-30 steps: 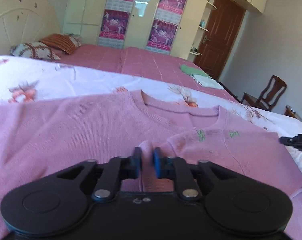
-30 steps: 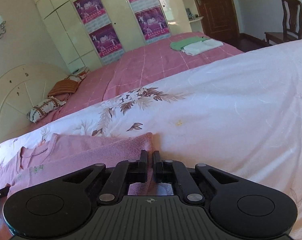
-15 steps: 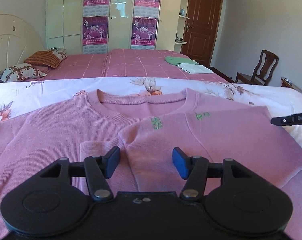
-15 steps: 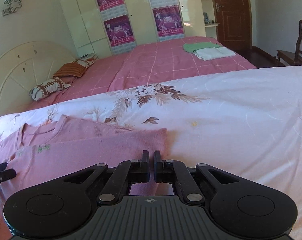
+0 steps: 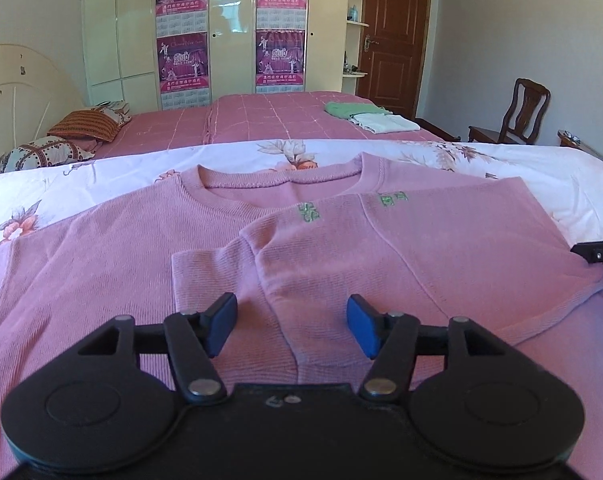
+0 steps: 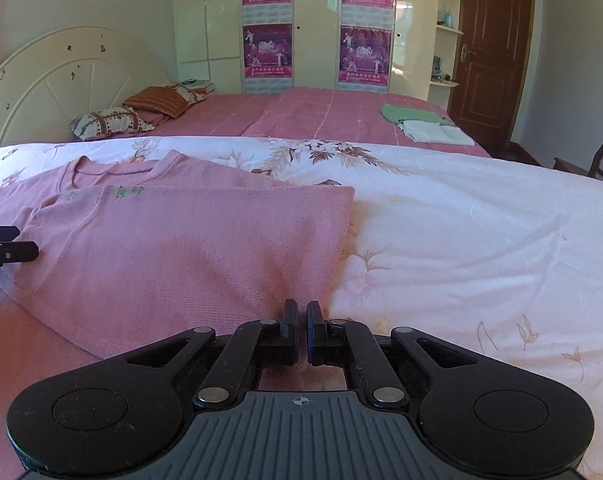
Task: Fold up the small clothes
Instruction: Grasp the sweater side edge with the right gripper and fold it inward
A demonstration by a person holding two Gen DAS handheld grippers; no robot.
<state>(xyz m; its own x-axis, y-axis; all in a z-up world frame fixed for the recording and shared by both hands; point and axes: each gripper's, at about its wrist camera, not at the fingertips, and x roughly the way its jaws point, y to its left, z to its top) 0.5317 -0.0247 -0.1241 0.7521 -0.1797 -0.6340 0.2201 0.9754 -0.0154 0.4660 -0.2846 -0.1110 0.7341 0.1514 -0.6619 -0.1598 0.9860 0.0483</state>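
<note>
Two changes vs 1 s ago. Left gripper point(image 5: 292, 325): its blue pads were pinched on a ridge of the pink sweater point(image 5: 441, 248); now they stand wide apart with nothing between them, hovering over the folded-in sleeve cuff. That release already showed at 0.5 s; since then the view only pulled back a bit and levelled out. Right gripper point(image 6: 302, 330): fingers were together 1 s ago and are together now, with the sweater's right edge running in under the tips. Whether fabric actually sits between the pads, cannot tell; the narrow slit looks dark. More of the folded panel is in the right view now than before.

Sweater state: lies flat, front up, on the white floral bedspread point(image 6: 481, 240), neck hole away from the cameras. Right side is folded over onto the body, so a straight fold edge runs along the right and a clean corner shows at the far right. Sleeve lies across the chest, cuff ending near the middle. Small green embroidered marks point(image 5: 393, 199) sit below the collar. Knit is ribbed, mostly smooth, shallow creases near the right gripper's tips.
</note>
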